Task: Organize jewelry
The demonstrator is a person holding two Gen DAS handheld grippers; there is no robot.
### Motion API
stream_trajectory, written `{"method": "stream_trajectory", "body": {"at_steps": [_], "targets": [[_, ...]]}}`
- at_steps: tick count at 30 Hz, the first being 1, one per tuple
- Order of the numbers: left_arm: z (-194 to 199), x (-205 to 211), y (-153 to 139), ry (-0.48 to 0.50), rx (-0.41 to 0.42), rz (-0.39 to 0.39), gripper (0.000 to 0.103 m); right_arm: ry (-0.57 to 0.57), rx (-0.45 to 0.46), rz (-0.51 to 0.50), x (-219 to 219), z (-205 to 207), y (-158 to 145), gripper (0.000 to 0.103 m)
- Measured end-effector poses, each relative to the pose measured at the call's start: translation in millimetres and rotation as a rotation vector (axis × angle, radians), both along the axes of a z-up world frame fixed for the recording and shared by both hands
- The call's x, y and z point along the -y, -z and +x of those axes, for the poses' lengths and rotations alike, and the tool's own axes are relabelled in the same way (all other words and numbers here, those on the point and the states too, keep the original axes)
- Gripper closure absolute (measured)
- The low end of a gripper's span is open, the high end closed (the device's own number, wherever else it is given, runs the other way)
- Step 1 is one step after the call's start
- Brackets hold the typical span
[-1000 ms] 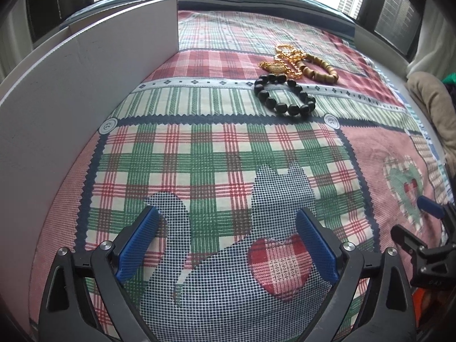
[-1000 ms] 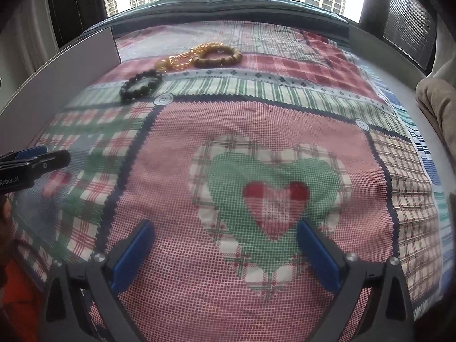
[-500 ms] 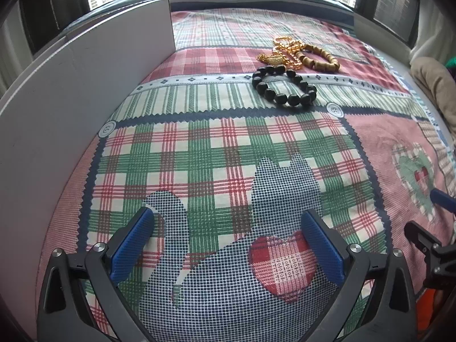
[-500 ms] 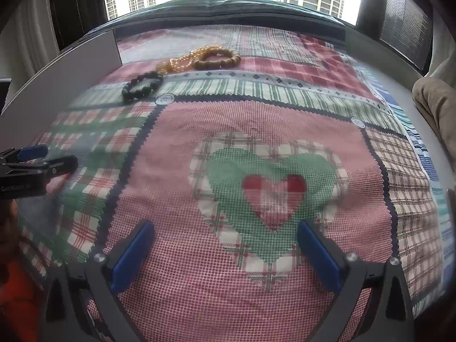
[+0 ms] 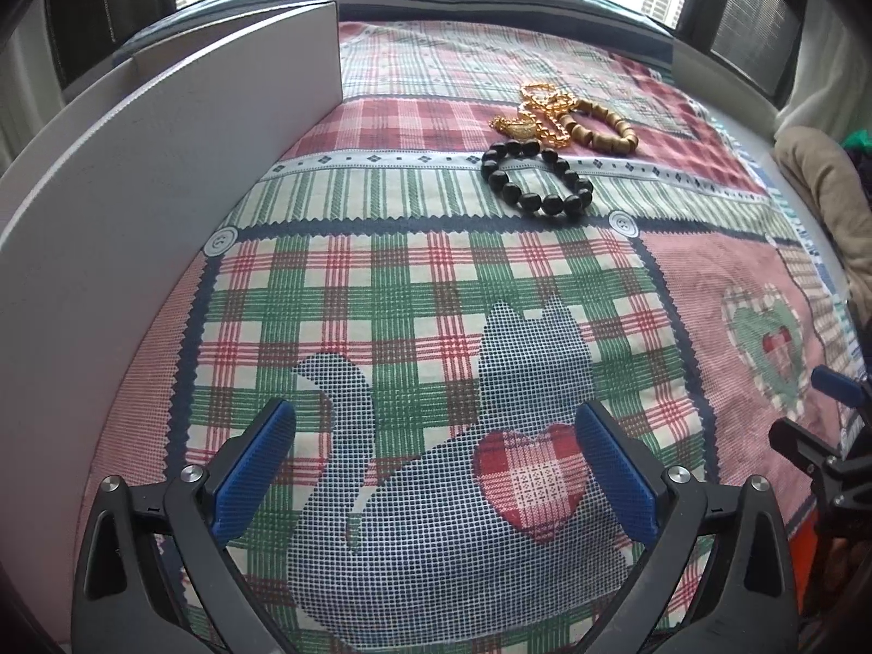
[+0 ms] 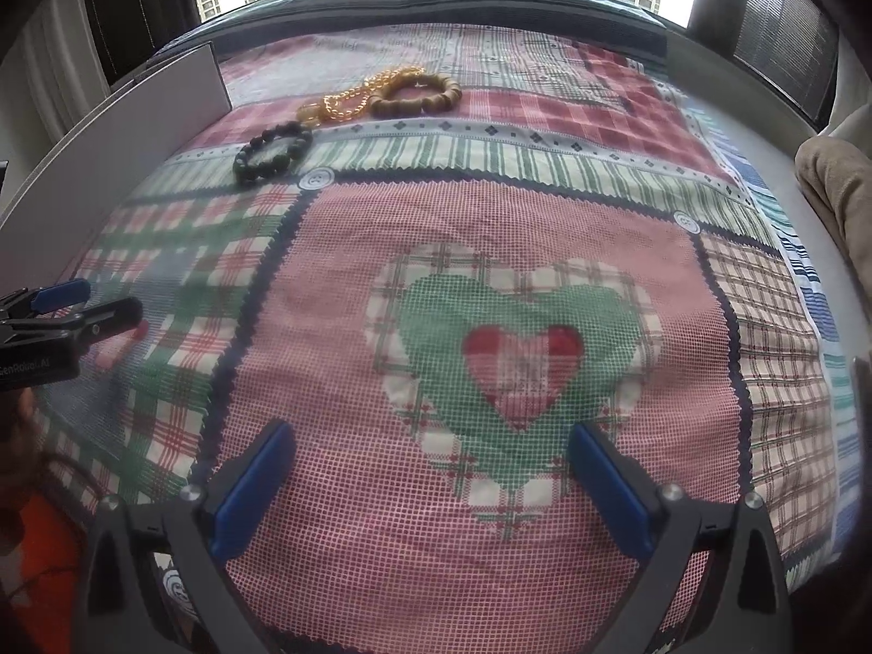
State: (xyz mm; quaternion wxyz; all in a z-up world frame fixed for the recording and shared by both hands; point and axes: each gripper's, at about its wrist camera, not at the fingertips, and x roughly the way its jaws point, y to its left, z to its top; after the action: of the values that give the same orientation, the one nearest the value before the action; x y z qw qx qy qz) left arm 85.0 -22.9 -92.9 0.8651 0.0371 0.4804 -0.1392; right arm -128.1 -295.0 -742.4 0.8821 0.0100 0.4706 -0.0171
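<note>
A black bead bracelet (image 5: 537,177) lies on the patchwork cloth, far ahead of my left gripper (image 5: 433,468). Just behind it lie a gold chain (image 5: 537,114) and a brown wooden bead bracelet (image 5: 599,128), touching each other. A tall white box (image 5: 136,207) stands along the left. In the right wrist view the black bracelet (image 6: 272,152), the gold chain (image 6: 354,98) and the wooden bracelet (image 6: 417,94) lie at the far left, well ahead of my right gripper (image 6: 430,482). Both grippers are open and empty, low over the cloth.
The patchwork cloth (image 5: 436,283) covers the table. The white box wall (image 6: 109,174) runs along its left side. A beige cushion (image 5: 828,201) sits at the right edge. My left gripper shows at the left edge of the right wrist view (image 6: 60,316). Windows lie behind.
Both grippers have drifted slightly forward and to the left over the cloth. Both stay open. The jewelry has not moved.
</note>
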Motion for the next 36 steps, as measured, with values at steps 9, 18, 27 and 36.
{"method": "stream_trajectory", "body": {"at_steps": [9, 18, 27, 36], "targets": [[-18.7, -8.4, -48.4, -0.01, 0.114, -0.049, 0.001, 0.04, 0.16, 0.005, 1.5, -30.8, -52.8, 0.001], [-29.5, -6.9, -78.0, -0.015, 0.183, -0.083, 0.001, 0.05, 0.235, -0.078, -15.3, -38.6, -84.8, 0.001], [-32.1, -6.1, -69.9, -0.027, 0.162, -0.066, 0.001, 0.047, 0.218, -0.115, -20.4, -39.8, -72.8, 0.001], [-32.4, -1.7, -59.8, -0.019, 0.131, -0.053, 0.001, 0.025, 0.212, -0.106, -24.0, -40.2, -69.4, 0.001]]}}
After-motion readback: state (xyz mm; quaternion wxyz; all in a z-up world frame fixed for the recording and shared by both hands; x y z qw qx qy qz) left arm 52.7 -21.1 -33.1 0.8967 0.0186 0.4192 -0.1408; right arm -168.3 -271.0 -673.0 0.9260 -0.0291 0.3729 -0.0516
